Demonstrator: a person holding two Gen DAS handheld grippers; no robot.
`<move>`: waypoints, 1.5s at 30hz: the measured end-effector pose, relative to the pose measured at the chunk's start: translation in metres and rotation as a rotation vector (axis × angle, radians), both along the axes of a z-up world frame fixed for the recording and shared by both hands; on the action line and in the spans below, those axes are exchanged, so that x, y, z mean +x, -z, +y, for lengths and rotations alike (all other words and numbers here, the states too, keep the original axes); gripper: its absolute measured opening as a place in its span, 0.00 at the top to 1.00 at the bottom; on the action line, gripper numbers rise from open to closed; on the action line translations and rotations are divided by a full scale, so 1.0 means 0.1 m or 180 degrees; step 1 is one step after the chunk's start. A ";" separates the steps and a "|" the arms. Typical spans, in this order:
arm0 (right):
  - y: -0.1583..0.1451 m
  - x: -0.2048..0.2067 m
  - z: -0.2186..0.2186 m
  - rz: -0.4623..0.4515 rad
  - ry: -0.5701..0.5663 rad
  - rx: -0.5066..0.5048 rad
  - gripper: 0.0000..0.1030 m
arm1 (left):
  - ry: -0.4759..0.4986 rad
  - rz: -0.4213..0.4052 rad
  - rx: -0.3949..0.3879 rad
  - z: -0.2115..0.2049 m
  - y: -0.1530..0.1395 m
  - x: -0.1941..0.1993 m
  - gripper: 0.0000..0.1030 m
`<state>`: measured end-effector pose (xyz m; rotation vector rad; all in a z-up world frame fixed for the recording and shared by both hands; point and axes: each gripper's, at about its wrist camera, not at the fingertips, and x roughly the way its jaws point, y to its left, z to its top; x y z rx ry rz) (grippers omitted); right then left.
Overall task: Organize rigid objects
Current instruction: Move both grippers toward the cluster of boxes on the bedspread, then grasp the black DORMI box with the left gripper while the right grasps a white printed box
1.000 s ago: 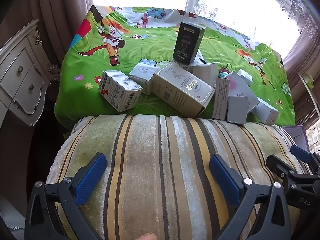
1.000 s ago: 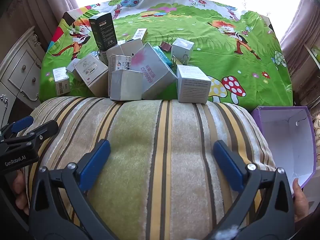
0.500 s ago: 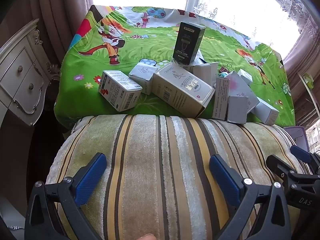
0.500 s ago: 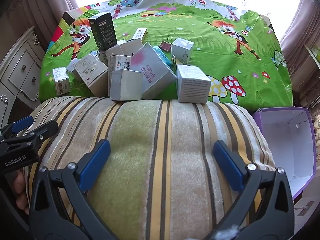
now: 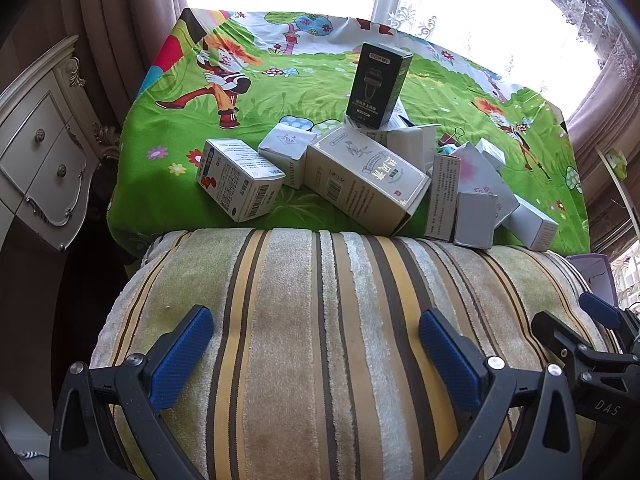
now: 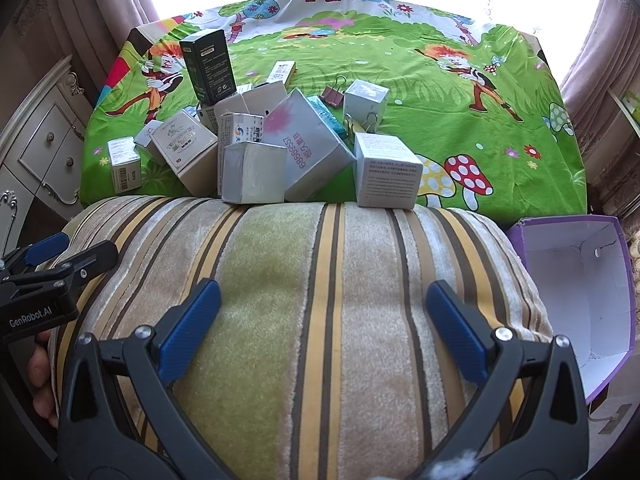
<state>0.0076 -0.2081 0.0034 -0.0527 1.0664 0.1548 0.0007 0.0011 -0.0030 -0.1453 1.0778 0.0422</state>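
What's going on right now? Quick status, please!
Left gripper, right gripper: open, empty, above striped cushion. Box pile untouched. Purple box open, empty. Nothing blocking.

The right gripper (image 6: 320, 332) hangs over a striped cushion (image 6: 280, 280), its blue-padded fingers (image 6: 190, 326) spread wide with nothing between them. Beyond the cushion, a heap of small cartons sits on a green cartoon-print cloth (image 6: 460, 120): a dark green box (image 6: 208, 66) standing upright at the far left, a white box with a pink flower (image 6: 306, 144) tilted in the middle, a white cube box (image 6: 386, 170) near the cushion's edge. A binder clip (image 6: 334, 94) lies behind them. An open purple box (image 6: 580, 292) rests at the right. The left gripper (image 6: 44, 276) shows at the left edge.
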 end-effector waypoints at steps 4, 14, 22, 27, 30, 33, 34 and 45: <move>0.01 -0.01 -0.01 -0.0011 -0.0005 0.0015 0.00 | -0.0002 0.0001 -0.0004 0.00 0.00 0.00 0.00; 0.01 0.02 0.01 -0.0002 -0.0010 0.0003 0.00 | -0.0027 -0.0027 -0.0113 0.04 -0.01 -0.01 0.00; 0.01 0.14 -0.06 0.0209 -0.0151 0.0141 0.00 | -0.0116 -0.0200 -0.0545 0.22 -0.07 -0.07 0.00; 0.00 0.14 -0.06 0.0164 -0.0318 0.0166 0.00 | -0.0076 -0.0306 -0.0662 0.23 -0.15 -0.07 0.00; -0.03 0.18 -0.12 0.0189 -0.0381 0.0190 0.00 | 0.0071 -0.0440 -0.0583 0.18 -0.26 -0.02 0.00; -0.07 0.26 -0.20 0.0167 -0.0349 0.0282 0.00 | 0.0218 -0.0552 -0.0507 0.14 -0.39 0.10 0.01; -0.09 0.29 -0.23 0.0154 -0.0317 0.0311 0.00 | 0.0252 -0.0581 -0.0473 0.14 -0.42 0.16 0.01; -0.16 0.75 -0.38 0.0059 -0.0121 0.0084 0.00 | 0.0580 -0.0615 -0.0319 0.10 -0.64 0.86 0.13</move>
